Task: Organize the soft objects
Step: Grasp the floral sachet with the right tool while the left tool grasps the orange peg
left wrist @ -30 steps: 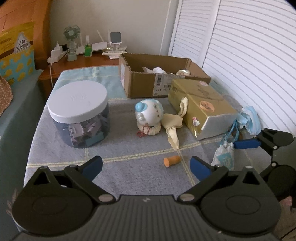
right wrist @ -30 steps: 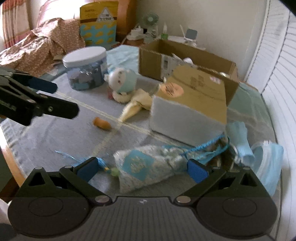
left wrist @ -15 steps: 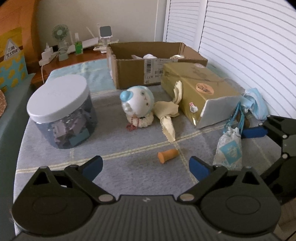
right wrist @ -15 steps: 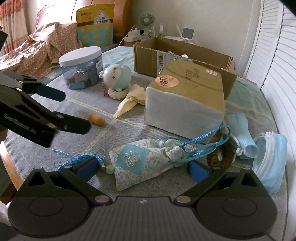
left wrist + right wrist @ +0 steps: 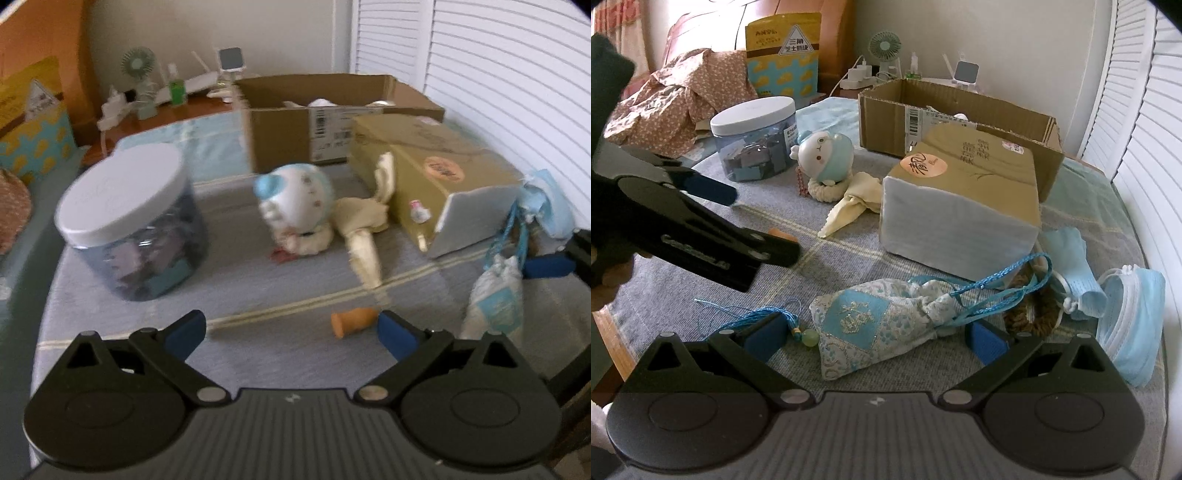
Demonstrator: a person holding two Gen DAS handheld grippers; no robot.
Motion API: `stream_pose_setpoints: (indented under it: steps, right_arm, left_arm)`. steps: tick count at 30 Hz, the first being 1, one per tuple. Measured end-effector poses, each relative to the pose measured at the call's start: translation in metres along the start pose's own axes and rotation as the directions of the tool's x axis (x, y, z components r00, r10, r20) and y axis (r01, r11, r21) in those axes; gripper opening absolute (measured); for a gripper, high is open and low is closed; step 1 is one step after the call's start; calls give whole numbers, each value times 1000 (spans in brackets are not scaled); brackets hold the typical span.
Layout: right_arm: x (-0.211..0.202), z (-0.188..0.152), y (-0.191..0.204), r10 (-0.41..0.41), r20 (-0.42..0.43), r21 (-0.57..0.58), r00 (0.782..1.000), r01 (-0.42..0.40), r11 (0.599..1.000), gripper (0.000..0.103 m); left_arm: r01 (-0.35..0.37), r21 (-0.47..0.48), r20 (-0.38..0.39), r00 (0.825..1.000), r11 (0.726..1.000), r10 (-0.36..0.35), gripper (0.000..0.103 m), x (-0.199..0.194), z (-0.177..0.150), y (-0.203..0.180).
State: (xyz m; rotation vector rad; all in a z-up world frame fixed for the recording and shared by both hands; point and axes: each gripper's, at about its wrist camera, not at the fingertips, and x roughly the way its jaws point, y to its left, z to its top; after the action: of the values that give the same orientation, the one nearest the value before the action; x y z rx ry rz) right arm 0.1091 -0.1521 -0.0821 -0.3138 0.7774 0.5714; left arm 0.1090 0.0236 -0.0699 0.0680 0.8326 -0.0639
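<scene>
A blue-and-white cloth pouch (image 5: 875,325) with blue cords lies on the grey cloth between the open fingers of my right gripper (image 5: 875,336); it also shows in the left wrist view (image 5: 495,302). My left gripper (image 5: 291,332) is open and empty, low over the cloth, with a small orange piece (image 5: 351,321) by its right fingertip. A round blue-and-white plush toy (image 5: 295,203) and a cream cloth (image 5: 362,229) lie further back. Blue face masks (image 5: 1134,317) lie at the right. An open cardboard box (image 5: 960,114) stands behind.
A gold tissue pack (image 5: 964,195) sits mid-table. A clear jar with a white lid (image 5: 129,221) stands at the left. A brown ring (image 5: 1034,310) lies by the masks. A fan and chargers (image 5: 147,88) sit on a back shelf. White shutters (image 5: 498,74) line the right.
Both grippers have moved forward over the table. My right gripper now has the pouch between its open fingers. My left gripper has come close to the orange piece.
</scene>
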Motion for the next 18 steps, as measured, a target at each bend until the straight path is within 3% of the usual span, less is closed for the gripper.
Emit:
stream_pose_setpoints:
  steps: [3, 10, 12, 16, 18]
  right_arm:
    - [0, -1, 0, -1, 7, 1, 1000, 1, 1000, 103]
    - [0, -1, 1, -3, 13, 2, 1000, 3, 1000, 103]
    - [0, -1, 1, -3, 15, 2, 1000, 3, 1000, 103]
    - [0, -2, 1, -3, 19, 2, 1000, 3, 1000, 103]
    - [0, -2, 1, -3, 19, 2, 1000, 3, 1000, 103]
  left_arm:
    - [-46, 16, 4, 999, 999, 46, 95, -5, -3, 3]
    - [44, -18, -7, 999, 999, -44, 62, -7, 4, -10]
    - [70, -21, -9, 997, 997, -70, 59, -6, 5, -17]
    - [67, -17, 9, 998, 998, -67, 45, -6, 5, -25]
    - [62, -22, 11, 998, 998, -62, 43, -5, 6, -26]
